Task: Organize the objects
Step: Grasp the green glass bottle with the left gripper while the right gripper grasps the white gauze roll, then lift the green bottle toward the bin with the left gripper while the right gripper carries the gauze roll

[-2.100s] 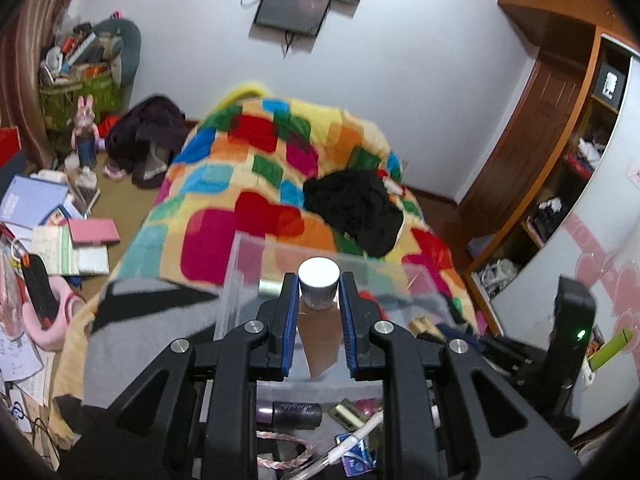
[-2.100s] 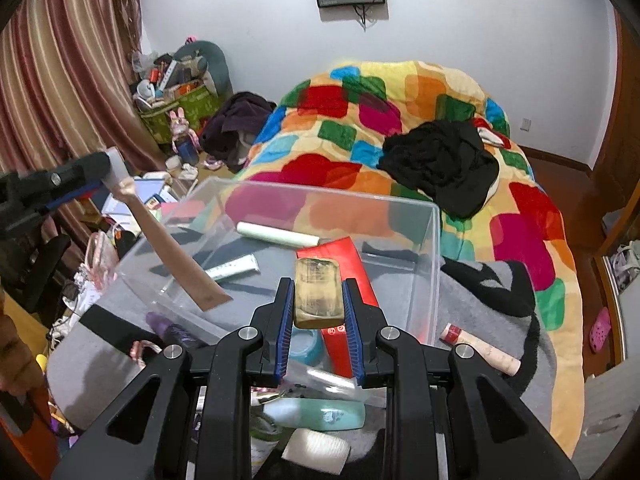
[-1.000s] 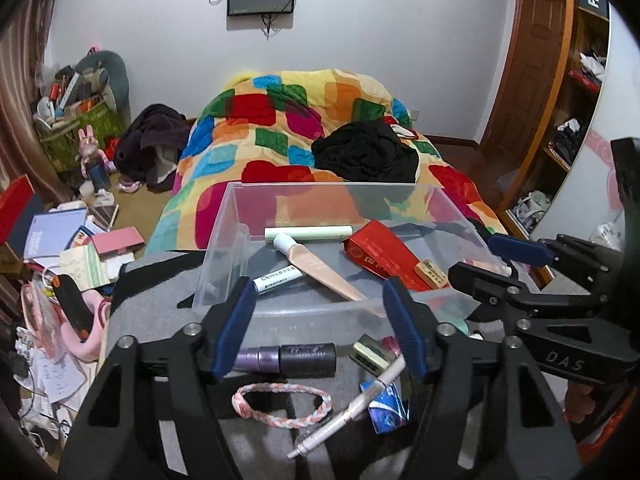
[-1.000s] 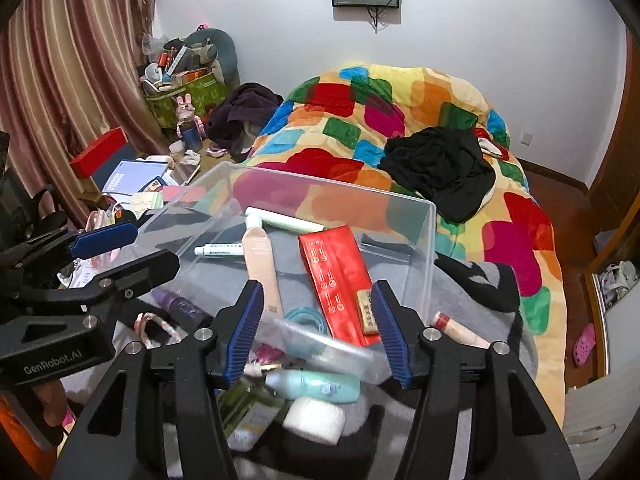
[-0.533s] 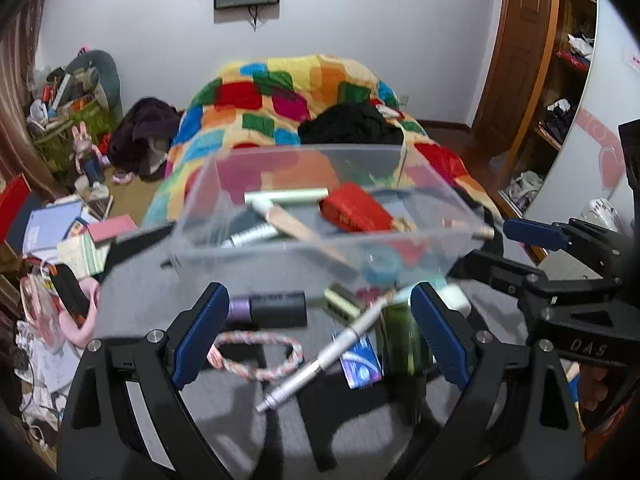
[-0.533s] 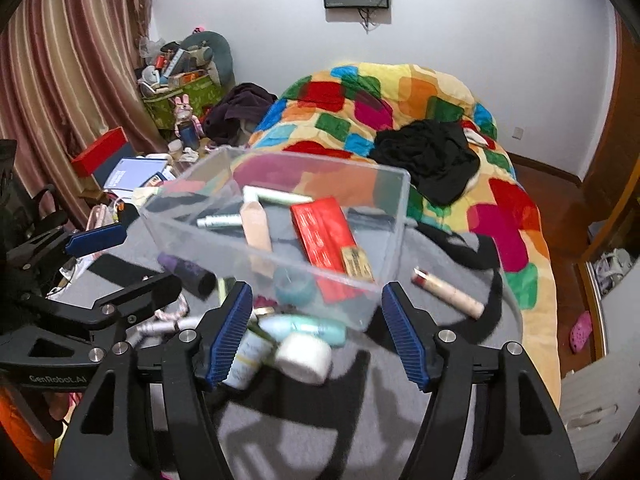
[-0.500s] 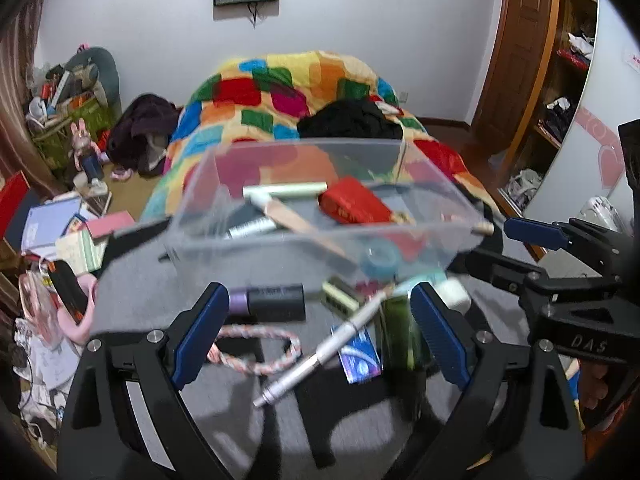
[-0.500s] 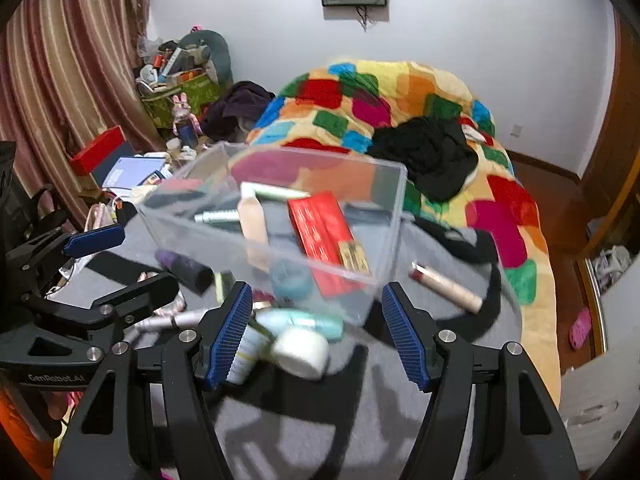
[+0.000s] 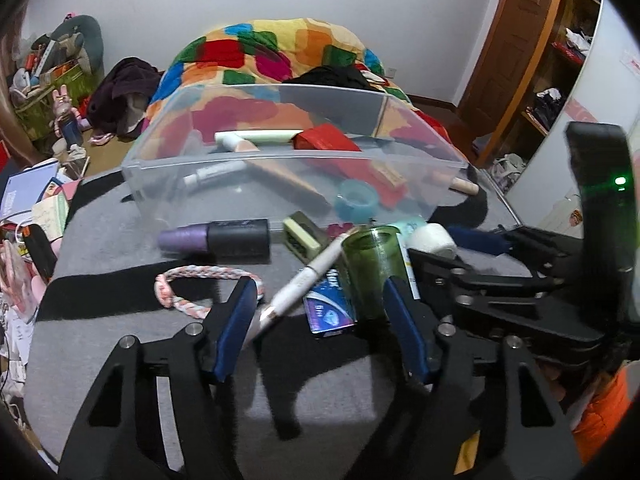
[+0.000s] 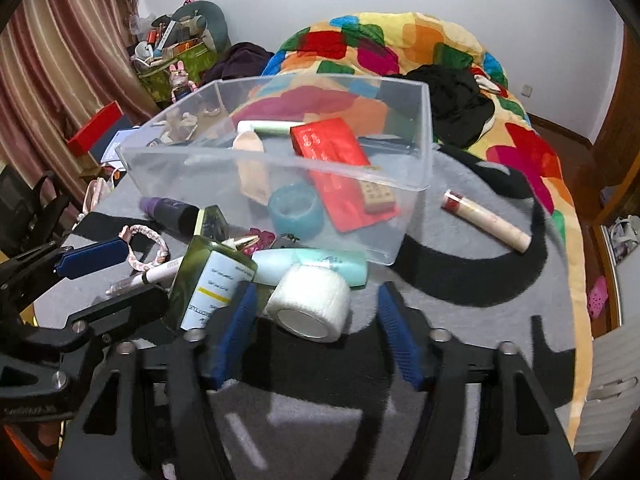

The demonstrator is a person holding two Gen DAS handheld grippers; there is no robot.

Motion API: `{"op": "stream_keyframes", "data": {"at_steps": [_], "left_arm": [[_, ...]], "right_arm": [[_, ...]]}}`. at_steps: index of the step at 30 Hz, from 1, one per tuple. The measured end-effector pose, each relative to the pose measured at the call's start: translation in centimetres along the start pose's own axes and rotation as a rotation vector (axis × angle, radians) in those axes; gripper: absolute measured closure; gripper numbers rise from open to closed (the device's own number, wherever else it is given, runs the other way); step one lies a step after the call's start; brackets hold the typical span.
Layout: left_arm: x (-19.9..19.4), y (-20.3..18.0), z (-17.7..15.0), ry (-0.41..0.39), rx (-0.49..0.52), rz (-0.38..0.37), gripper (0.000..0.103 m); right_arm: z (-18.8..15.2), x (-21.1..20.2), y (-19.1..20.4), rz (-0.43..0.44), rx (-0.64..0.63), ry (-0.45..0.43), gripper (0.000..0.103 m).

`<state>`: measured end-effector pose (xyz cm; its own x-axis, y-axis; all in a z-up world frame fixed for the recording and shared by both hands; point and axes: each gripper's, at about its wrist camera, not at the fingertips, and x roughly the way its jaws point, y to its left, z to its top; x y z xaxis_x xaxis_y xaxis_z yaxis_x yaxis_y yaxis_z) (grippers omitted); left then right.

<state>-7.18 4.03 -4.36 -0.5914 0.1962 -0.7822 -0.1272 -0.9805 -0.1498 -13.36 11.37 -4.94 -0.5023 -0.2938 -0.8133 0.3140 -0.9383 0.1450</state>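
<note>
Bed (image 10: 460,48) with patchwork quilt, upper half of both frames, a grey-and-black blanket (image 10: 460,248) spread over its near end; clear plastic bin (image 9: 288,184) at frame centre on the blanket, containing a red packet (image 10: 336,160), a beige tube (image 10: 250,168), a pale green tube (image 9: 256,136), a white pen-like tube (image 9: 212,174), a small tan block (image 10: 376,196) and a blue tape ring (image 10: 294,208). Left tool (image 9: 316,320), lower centre of the left view, jaws wide, holding nothing; between them lie a white pen (image 9: 304,284), a blue sachet (image 9: 328,304) and a green bottle (image 9: 372,268). Right tool (image 10: 316,320), lower centre of the right view, jaws wide and holding nothing, a white gauze roll (image 10: 308,304) lying between them; mint tube (image 10: 312,266) just behind the roll. Purple-and-black tube (image 9: 216,236) and braided bracelet (image 9: 208,280) at left of the bin's near wall; cream tube (image 10: 486,220) on the blanket at right of the bin.
</note>
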Motion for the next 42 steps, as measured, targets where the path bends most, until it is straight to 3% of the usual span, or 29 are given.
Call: {"op": "stream_keyframes", "data": {"at_steps": [7,14,19,22,34,42], "left_arm": [[0.7,-1.2,0.6,0.011,0.016,-0.041,0.039],[2.0,-2.7,1.1,0.044,0.034,-0.085,0.040],[4.4,-3.9,1.2,0.112,0.058,-0.083,0.057],[5.2,-3.9,1.0,0.128,0.049,-0.082,0.061],[2.7,-2.5,1.1,0.061,-0.004,-0.110,0.061],[-0.5,-0.6,2.8,-0.039,-0.052,-0.116,0.061]], "right_arm": [[-0.3,-1.0,-0.4,-0.003,0.013,-0.039,0.065],[-0.9,-2.0,-1.6,-0.064,0.025,-0.059,0.065],[-1.2,-2.8,-3.8,-0.086,0.076,-0.069,0.065],[-1.4,-3.4,-4.6,-0.085,0.105,-0.077,0.065],[-0.8,-4.7,-3.5,-0.047,0.076,-0.113,0.065],[1.0,-6.1,-2.6,-0.011,0.061,-0.158,0.065]]}}
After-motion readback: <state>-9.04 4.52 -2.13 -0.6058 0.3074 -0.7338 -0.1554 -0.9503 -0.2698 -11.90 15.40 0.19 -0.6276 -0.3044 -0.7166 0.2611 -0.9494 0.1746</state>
